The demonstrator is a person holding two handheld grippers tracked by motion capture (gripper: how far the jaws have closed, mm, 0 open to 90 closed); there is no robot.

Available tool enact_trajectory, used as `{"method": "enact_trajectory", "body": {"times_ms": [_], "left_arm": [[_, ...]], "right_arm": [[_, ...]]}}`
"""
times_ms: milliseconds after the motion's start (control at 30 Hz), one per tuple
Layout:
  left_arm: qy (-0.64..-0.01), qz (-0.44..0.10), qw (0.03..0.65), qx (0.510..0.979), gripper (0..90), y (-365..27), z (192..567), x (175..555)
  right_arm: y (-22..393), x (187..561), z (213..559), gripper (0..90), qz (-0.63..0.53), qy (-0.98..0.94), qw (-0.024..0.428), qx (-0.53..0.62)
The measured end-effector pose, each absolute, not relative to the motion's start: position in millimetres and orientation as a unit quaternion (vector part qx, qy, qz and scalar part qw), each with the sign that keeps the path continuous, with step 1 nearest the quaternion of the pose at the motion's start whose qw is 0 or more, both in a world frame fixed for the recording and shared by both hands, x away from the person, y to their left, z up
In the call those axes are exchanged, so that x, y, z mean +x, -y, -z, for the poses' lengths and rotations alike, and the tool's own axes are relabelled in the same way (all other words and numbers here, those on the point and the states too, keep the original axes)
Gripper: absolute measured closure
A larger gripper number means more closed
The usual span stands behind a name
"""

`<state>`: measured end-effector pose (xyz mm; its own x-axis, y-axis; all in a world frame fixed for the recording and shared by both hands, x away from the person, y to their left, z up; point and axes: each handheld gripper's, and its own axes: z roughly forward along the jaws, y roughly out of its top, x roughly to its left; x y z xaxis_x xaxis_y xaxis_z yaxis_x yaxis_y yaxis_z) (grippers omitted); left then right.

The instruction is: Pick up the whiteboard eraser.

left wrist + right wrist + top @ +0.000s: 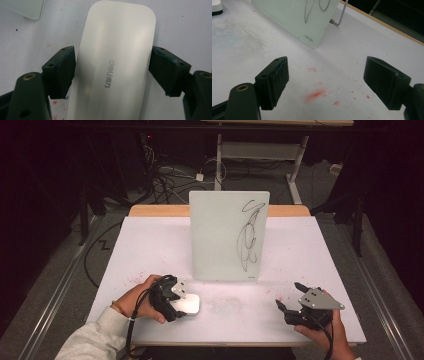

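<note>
A white rounded eraser (194, 302) with a grey logo lies flat on the white table (150, 250), near its front left. My left gripper (184, 306) is over it. In the left gripper view the eraser (115, 37) sits between the spread jaws of the left gripper (112, 57), its sides right at the pads. A small whiteboard (225, 235) stands upright mid-table with a black scribble on it. My right gripper (291, 296) rests near the front right, open and empty. In its own view the right gripper (325, 80) points towards the whiteboard (287, 15).
Red marker smudges (315, 94) dot the table ahead of the right gripper. A wire stand leg (340, 17) props the whiteboard from behind. A corner of the board (25, 8) lies beyond the eraser. Cables and desk legs (218, 155) stand on the floor past the far edge.
</note>
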<state>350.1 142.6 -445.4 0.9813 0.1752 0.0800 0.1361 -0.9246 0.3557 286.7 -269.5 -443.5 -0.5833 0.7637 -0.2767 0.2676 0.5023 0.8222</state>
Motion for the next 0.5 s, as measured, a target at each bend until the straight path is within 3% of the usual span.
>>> {"method": "enact_trajectory", "body": {"times_ms": [500], "left_arm": [[-0.065, -0.056, 0.177, 0.98, 26.9, -143.7, 446.6, 352.1]], "right_arm": [[268.2, 287.2, 446.2, 23.7, -0.384, -0.809, 0.319, 0.311]]}}
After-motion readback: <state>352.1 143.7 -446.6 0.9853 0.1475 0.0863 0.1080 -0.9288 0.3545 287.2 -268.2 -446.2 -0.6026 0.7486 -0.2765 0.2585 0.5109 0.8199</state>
